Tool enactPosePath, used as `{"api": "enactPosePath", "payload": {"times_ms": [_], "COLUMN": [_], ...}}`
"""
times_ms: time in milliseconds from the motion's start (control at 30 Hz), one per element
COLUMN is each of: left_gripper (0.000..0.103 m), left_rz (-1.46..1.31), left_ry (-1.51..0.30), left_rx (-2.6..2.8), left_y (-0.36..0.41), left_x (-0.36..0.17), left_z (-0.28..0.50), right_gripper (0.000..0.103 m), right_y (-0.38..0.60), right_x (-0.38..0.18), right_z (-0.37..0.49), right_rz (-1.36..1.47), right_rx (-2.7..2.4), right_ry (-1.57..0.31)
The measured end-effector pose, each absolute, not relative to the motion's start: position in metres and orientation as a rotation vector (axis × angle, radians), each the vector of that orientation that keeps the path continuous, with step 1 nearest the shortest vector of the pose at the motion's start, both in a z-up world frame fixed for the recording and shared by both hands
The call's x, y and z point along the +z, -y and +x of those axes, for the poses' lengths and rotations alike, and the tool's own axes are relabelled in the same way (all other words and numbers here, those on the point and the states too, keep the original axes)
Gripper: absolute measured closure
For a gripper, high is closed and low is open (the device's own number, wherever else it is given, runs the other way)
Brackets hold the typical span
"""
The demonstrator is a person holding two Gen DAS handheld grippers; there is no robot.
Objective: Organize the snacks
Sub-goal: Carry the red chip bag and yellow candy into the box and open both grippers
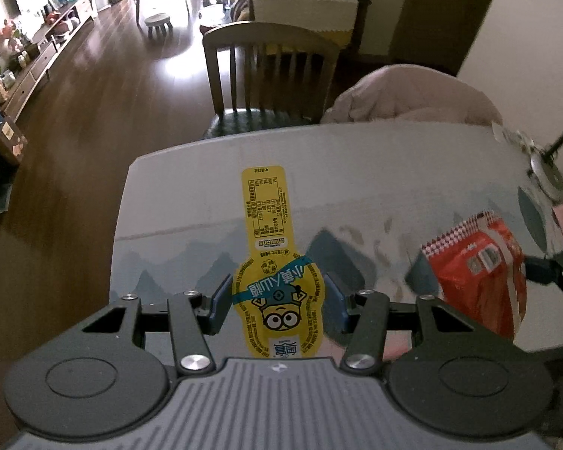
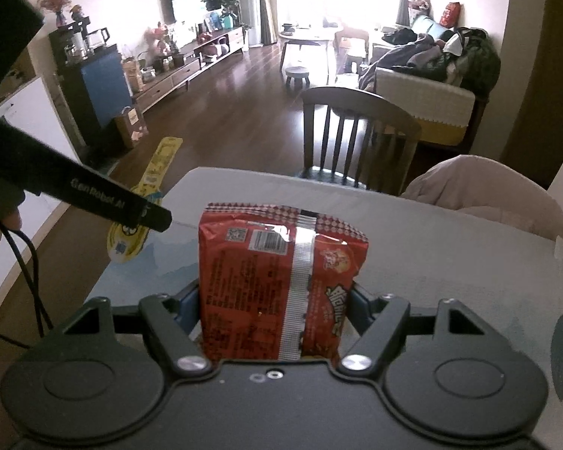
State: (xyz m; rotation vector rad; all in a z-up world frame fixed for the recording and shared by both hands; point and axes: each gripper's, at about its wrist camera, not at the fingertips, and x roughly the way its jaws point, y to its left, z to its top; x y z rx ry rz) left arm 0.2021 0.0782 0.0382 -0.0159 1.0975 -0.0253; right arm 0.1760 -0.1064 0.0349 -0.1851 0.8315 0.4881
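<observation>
- our left gripper (image 1: 277, 300) pinches the yellow minion snack pack (image 1: 276, 262) at its round end; long tab sticks out forward above the table (image 1: 356, 157)
- our right gripper (image 2: 276, 300) clamps the red snack bag (image 2: 281, 281), upright, above the table
- beyond the far edge: wooden chair (image 1: 270, 71)

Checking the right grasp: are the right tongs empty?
No, the right tongs are clamped on the red packet, both fingers against its sides.
</observation>
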Motion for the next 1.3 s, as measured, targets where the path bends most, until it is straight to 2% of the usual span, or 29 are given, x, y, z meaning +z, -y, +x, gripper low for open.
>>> {"api": "enactPosePath", "payload": {"times_ms": [267,567,900,1300], "left_gripper": [0.051,0.051,0.051,0.051], "left_rz": [0.007,-0.024,-0.029,0.035], "left_ry": [-1.160,-1.283,-1.362,-1.453], "left_rx": [-0.081,-0.100,-0.088,-0.060], "left_y": [-0.079,-0.078,-0.065,-0.054], "left_x": [0.015,-0.054,-0.107,-0.149], "left_z": [0.144,0.087,0.077,0.098], "right_gripper": [0.028,0.028,0.028,0.028], "right_y": [0.106,0.108,0.101,0.093], "right_x": [0.022,-0.026,-0.080,-0.114], "right_z": [0.134,0.103,0.092,0.079], "right_rz": [-0.179,-0.130,-0.160,-0.231], "right_rx": [0.511,0.525,0.472,0.460], "right_ry": [-0.893,-1.025,-1.103,-1.133]}}
